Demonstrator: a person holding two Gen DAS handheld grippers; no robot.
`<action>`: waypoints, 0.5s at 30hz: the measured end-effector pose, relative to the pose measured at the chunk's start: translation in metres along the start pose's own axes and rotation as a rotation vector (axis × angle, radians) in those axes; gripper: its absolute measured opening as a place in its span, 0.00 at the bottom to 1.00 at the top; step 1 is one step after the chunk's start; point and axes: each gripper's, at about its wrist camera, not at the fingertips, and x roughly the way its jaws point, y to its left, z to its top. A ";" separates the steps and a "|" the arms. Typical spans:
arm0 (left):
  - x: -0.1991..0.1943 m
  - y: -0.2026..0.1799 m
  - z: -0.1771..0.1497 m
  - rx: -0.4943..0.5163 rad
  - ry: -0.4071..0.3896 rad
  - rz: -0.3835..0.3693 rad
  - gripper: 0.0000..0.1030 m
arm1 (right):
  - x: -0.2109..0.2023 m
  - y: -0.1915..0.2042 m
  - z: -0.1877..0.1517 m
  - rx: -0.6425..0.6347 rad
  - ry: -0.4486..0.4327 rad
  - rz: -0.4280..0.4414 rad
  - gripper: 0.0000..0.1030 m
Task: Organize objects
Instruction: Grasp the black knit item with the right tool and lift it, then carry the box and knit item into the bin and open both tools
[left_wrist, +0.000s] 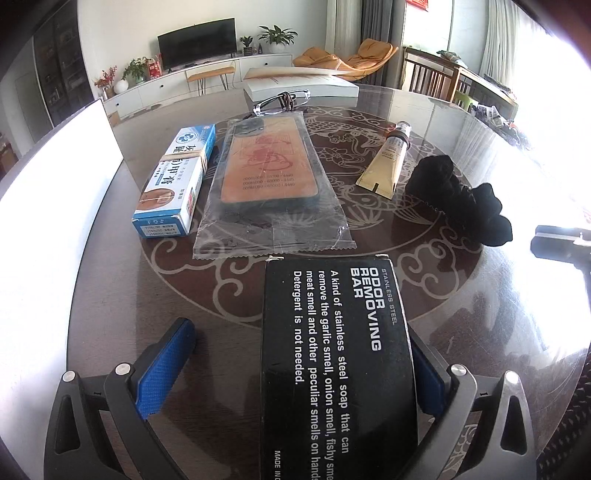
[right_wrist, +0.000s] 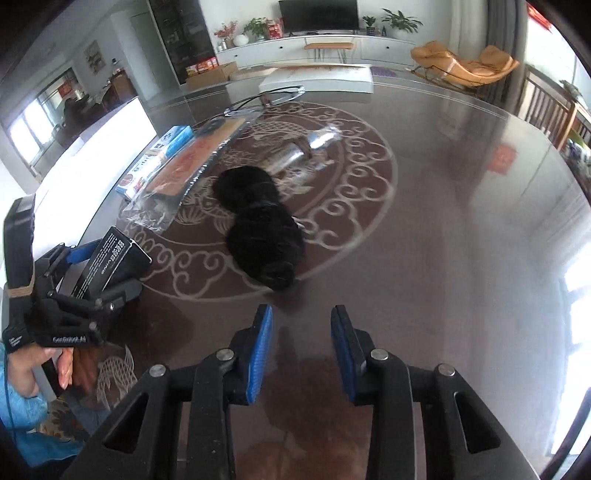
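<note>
A black "Odor Removing Bar" box (left_wrist: 336, 362) lies between the fingers of my left gripper (left_wrist: 295, 354). The right pad touches its side, while the left pad (left_wrist: 162, 369) stands well clear, so the jaws are open. The box also shows in the right wrist view (right_wrist: 110, 266). Beyond it lie a blue medicine box (left_wrist: 177, 181), a bagged phone case (left_wrist: 269, 184), a cream tube (left_wrist: 388, 162) and a black cloth bundle (left_wrist: 458, 199). My right gripper (right_wrist: 301, 354) is open and empty, just short of the black cloth (right_wrist: 258, 225).
A white book or box (left_wrist: 299, 86) and clear-framed glasses (left_wrist: 282, 99) lie at the far side of the round glass-topped table (right_wrist: 443, 258). A white board (left_wrist: 59, 192) stands at the left edge. Chairs stand beyond the right rim.
</note>
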 end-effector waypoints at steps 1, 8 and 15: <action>0.000 0.000 0.000 0.001 0.002 0.000 1.00 | -0.004 -0.003 0.002 0.038 -0.007 0.010 0.64; -0.005 0.001 0.000 0.049 0.074 -0.061 0.93 | 0.019 0.064 0.041 -0.124 -0.005 -0.005 0.79; -0.030 0.007 -0.007 0.028 -0.006 -0.124 0.56 | 0.042 0.082 0.036 -0.203 0.032 -0.032 0.36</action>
